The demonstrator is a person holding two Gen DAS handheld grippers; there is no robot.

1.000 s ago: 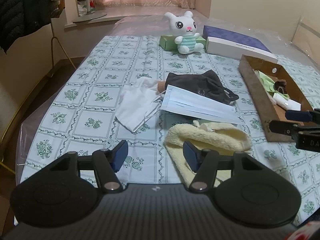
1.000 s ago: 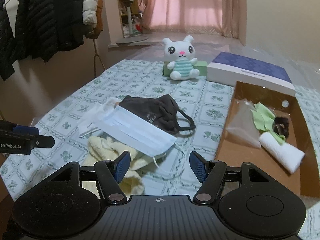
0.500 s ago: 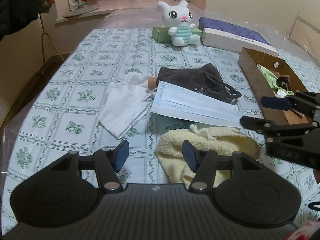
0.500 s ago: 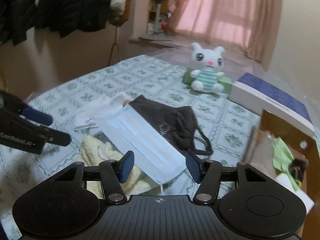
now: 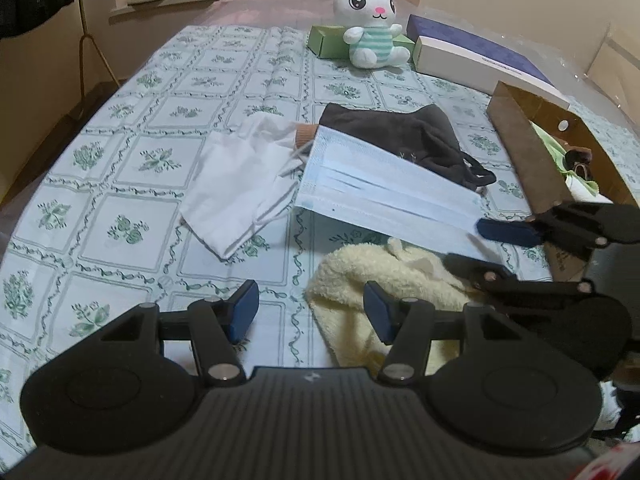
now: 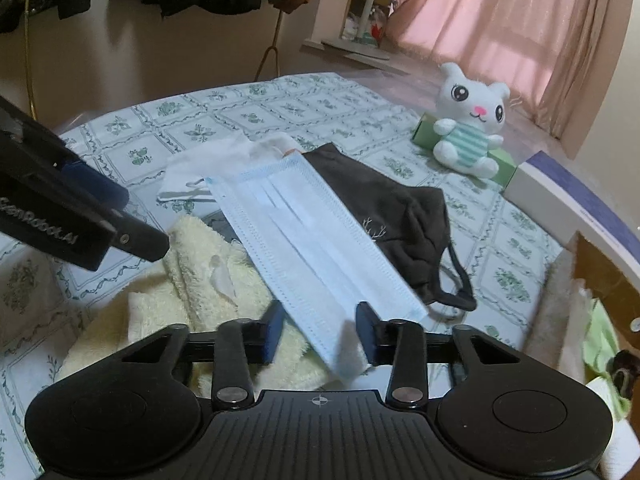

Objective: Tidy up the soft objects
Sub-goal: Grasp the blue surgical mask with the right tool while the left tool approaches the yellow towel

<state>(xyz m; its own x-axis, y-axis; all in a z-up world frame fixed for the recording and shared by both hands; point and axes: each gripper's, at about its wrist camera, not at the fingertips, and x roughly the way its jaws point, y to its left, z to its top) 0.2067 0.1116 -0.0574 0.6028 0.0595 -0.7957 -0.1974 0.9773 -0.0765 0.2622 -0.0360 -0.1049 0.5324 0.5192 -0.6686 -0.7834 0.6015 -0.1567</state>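
A light blue surgical mask point(image 6: 312, 248) lies across a dark brown cloth mask point(image 6: 392, 216) and a cream fluffy towel point(image 6: 200, 280). My right gripper point(image 6: 322, 334) is open, and its fingers straddle the near end of the blue mask. In the left wrist view the right gripper point(image 5: 480, 244) shows at the blue mask's point(image 5: 380, 192) right end. My left gripper point(image 5: 310, 312) is open and empty, just left of the towel point(image 5: 384, 280). A white cloth point(image 5: 240, 184) lies to the left. The brown mask point(image 5: 400, 136) lies behind.
A brown cardboard box point(image 5: 524, 152) at the right holds green cloth, a white roll and a dark item. A white bunny plush point(image 5: 372, 20) sits on a green box point(image 5: 324, 40) at the far side, beside a purple-and-white box point(image 5: 476, 56). Coats hang at the left.
My right gripper has moved left and down onto the near end of the blue mask. Both cameras have come lower and closer to the pile. My left gripper stays open.
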